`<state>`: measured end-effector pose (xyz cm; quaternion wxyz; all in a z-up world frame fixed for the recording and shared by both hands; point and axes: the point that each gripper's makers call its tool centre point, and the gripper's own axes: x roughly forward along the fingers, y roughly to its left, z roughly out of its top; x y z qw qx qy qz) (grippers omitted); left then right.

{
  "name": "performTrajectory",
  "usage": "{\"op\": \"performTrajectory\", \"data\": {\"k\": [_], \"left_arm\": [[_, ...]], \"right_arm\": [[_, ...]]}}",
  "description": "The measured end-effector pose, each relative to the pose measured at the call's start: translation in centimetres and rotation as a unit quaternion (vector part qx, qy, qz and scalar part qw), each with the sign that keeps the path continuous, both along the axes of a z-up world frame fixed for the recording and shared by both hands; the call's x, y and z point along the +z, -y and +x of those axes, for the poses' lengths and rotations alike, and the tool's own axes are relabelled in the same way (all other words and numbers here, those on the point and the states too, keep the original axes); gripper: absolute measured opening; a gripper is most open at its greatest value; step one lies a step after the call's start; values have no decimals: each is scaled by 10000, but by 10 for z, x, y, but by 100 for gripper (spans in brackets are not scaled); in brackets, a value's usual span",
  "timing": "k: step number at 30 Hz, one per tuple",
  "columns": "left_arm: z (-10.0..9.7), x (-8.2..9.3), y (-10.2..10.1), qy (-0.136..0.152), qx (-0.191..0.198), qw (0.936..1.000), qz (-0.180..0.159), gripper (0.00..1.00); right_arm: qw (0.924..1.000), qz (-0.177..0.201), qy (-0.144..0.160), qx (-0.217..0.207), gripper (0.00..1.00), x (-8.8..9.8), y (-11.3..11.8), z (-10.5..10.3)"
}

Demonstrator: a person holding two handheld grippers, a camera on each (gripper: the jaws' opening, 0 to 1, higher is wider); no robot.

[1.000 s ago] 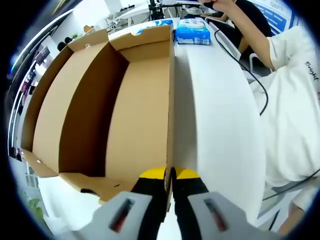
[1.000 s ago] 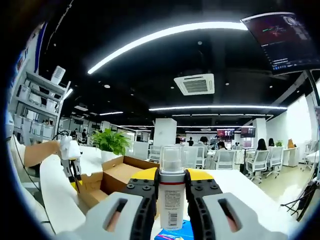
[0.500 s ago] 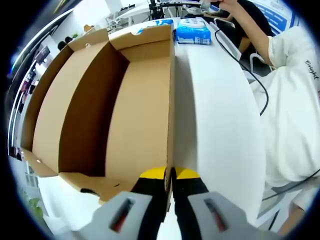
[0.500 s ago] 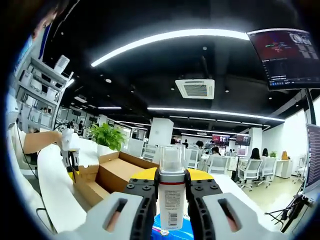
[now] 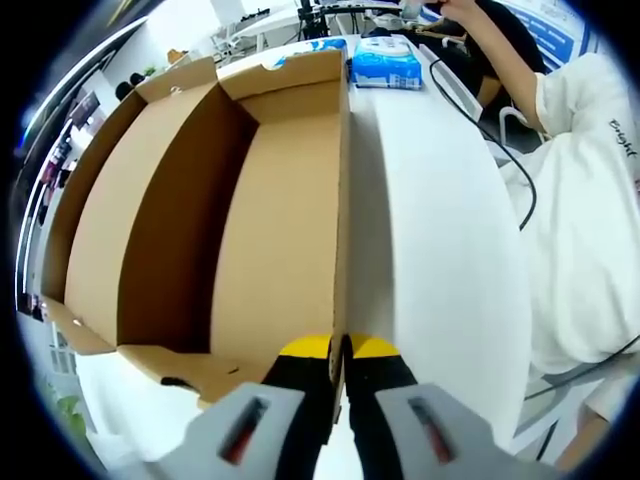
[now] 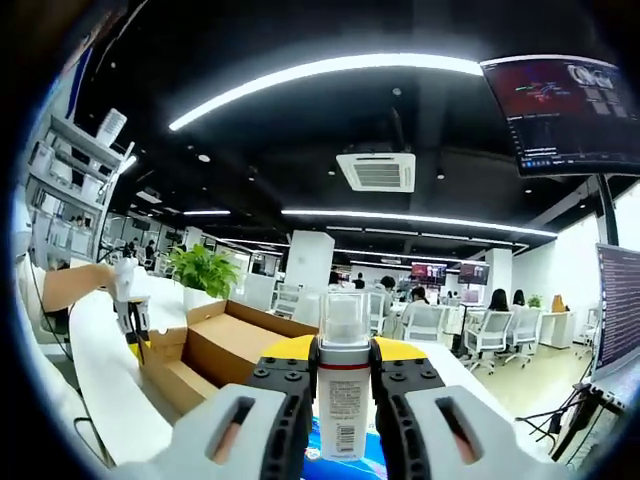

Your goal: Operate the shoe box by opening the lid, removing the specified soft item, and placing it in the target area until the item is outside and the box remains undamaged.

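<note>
Box wall pinched, bottle held aloft

The shoe box wall is clamped by the left gripper; a white bottle is gripped upright in the right gripper. A blue packet lies beyond the box on the white table.

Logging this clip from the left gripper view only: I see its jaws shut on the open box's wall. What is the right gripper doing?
Observer: The right gripper is shut on a white bottle, held upright.
Operator: Is it over the box?
Observer: No, the cardboard box lies beyond it to the left, and a blue pack sits just below the bottle.
Operator: Does my gripper show there?
Observer: Yes, the left gripper is at the box's far left end, on the white table.
</note>
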<state>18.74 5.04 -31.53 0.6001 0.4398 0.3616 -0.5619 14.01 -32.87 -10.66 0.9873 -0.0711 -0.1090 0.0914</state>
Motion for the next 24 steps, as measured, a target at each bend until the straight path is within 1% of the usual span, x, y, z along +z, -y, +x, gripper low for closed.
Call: {"op": "performTrajectory", "data": {"k": [2, 4, 5, 7, 9, 11, 13, 15, 17, 19, 20, 21, 22, 24], "left_arm": [[1, 0, 0, -2, -1, 10000, 3, 3], [3, 0, 0, 12, 2, 10000, -7, 3], [3, 0, 0, 23, -4, 10000, -8, 3], [3, 0, 0, 38, -6, 10000, -16, 3], [8, 0, 1, 18, 2, 10000, -6, 3], [9, 0, 0, -9, 16, 10000, 17, 3], [12, 0, 1, -14, 18, 10000, 24, 3], [15, 0, 1, -3, 16, 10000, 14, 3], [19, 0, 1, -6, 20, 10000, 6, 3], [21, 0, 1, -16, 22, 10000, 11, 3], [22, 0, 2, -40, 33, 10000, 21, 3], [23, 0, 2, -53, 43, 10000, 27, 3], [24, 0, 2, -59, 46, 10000, 31, 3], [24, 0, 2, -53, 55, 10000, 33, 3]], "right_arm": [[10000, -48, 53, -7, 20, 2, 2, -3], [9989, -406, 36, -216, 20, 1, 10, -7], [9982, -513, -28, -308, 20, -2, 14, -9], [9987, -289, -72, -414, 20, -3, 24, -15], [9992, -79, -119, -369, 20, -3, 32, -20], [9990, 67, 62, -439, 20, 1, 43, -24], [9987, 119, 73, -491, 20, 0, 51, -26], [9980, 38, 52, -633, 20, -7, 63, -26], [9971, 138, 51, -747, 20, -13, 75, -28], [9970, 154, 83, -748, 20, -17, 80, -29], [9966, 251, 115, -775, 20, -19, 86, -29], [9958, 370, 101, -834, 20, -22, 92, -29], [9954, 412, 87, -856, 20, -26, 96, -28], [9951, 409, 39, -900, 20, -36, 102, -25]]}}
